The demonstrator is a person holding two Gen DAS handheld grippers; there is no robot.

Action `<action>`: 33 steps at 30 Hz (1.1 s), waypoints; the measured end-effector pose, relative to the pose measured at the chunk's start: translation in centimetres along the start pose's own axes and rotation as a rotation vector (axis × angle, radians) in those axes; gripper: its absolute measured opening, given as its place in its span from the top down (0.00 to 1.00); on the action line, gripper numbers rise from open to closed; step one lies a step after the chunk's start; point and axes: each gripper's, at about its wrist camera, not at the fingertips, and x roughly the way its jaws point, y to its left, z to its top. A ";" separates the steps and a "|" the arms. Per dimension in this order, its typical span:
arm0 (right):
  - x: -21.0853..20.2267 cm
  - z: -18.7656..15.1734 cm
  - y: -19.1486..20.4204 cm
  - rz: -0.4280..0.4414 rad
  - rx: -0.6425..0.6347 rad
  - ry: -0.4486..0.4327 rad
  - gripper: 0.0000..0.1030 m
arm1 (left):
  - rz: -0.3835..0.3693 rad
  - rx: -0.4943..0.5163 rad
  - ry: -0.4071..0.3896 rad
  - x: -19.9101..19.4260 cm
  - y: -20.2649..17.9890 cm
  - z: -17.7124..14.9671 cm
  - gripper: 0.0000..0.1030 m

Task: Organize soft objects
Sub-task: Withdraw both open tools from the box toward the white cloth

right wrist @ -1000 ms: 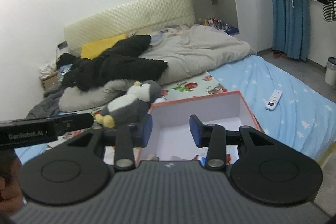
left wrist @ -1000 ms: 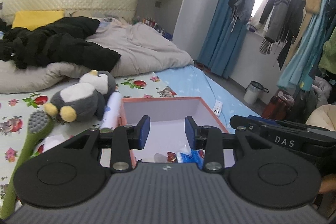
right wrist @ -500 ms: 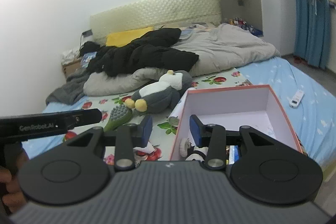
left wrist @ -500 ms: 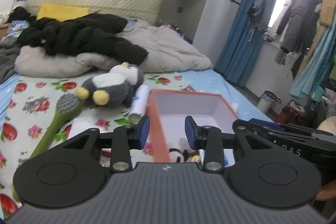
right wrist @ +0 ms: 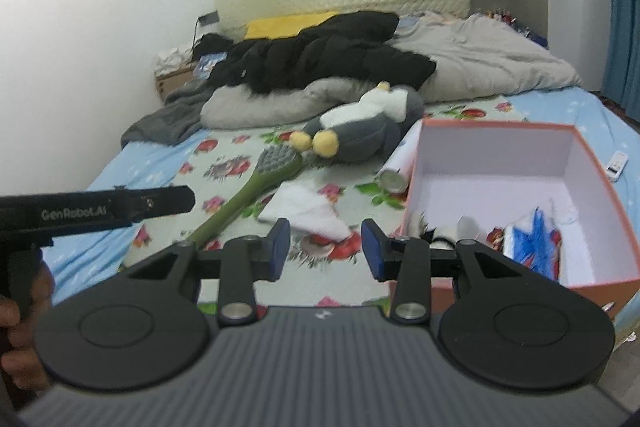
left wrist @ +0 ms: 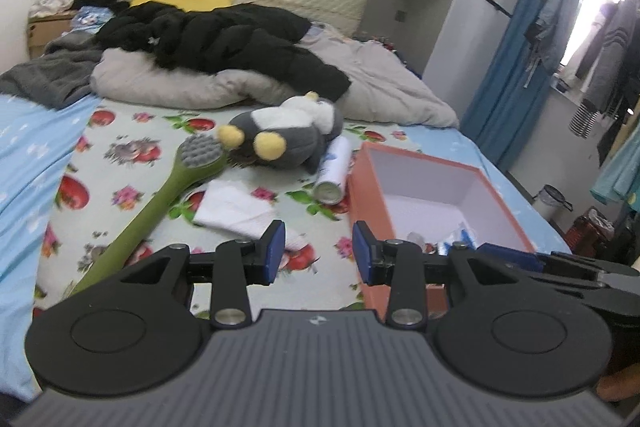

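Note:
A grey and white plush penguin point(left wrist: 286, 135) point(right wrist: 368, 125) lies on the fruit-print sheet, left of an open orange box point(left wrist: 436, 187) point(right wrist: 520, 195) with small items at its bottom. A white folded cloth point(left wrist: 236, 211) point(right wrist: 308, 211) lies in front of the penguin. My left gripper point(left wrist: 320, 257) is open and empty, above the sheet between cloth and box. My right gripper point(right wrist: 324, 247) is open and empty, just above the cloth's near edge. The left gripper's body shows at left in the right wrist view point(right wrist: 100, 213).
A green long-handled brush point(left wrist: 172, 187) point(right wrist: 256, 187) lies left of the cloth. A white spray can point(left wrist: 332, 173) point(right wrist: 394, 175) lies against the box. A black jacket point(left wrist: 224, 39) and grey duvet point(left wrist: 380, 83) fill the bed's far end. A remote point(right wrist: 616, 165) lies right of the box.
Both grippers have swung left, from over the box to over the sheet and white cloth. The box now sits to the right in both views. Both stay open.

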 end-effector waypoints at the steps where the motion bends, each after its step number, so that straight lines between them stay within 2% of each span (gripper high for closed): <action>1: 0.1 -0.3 0.2 0.002 -0.003 0.010 0.59 | 0.008 -0.007 0.001 -0.2 0.4 -0.5 0.56; 10: 3.0 -2.0 1.6 0.016 -0.020 0.087 0.59 | 0.078 -0.073 0.029 -0.7 3.5 -3.6 0.53; 17: 6.4 -2.1 2.5 0.030 -0.046 0.127 0.59 | 0.135 -0.125 0.061 1.0 6.7 -4.3 0.53; 25: 10.7 -1.5 1.7 0.020 -0.026 0.159 0.59 | 0.147 -0.169 0.100 5.9 9.5 -4.4 0.53; 33: 16.4 -1.7 0.9 0.003 -0.040 0.208 0.59 | 0.100 -0.255 0.143 13.7 12.0 -4.6 0.53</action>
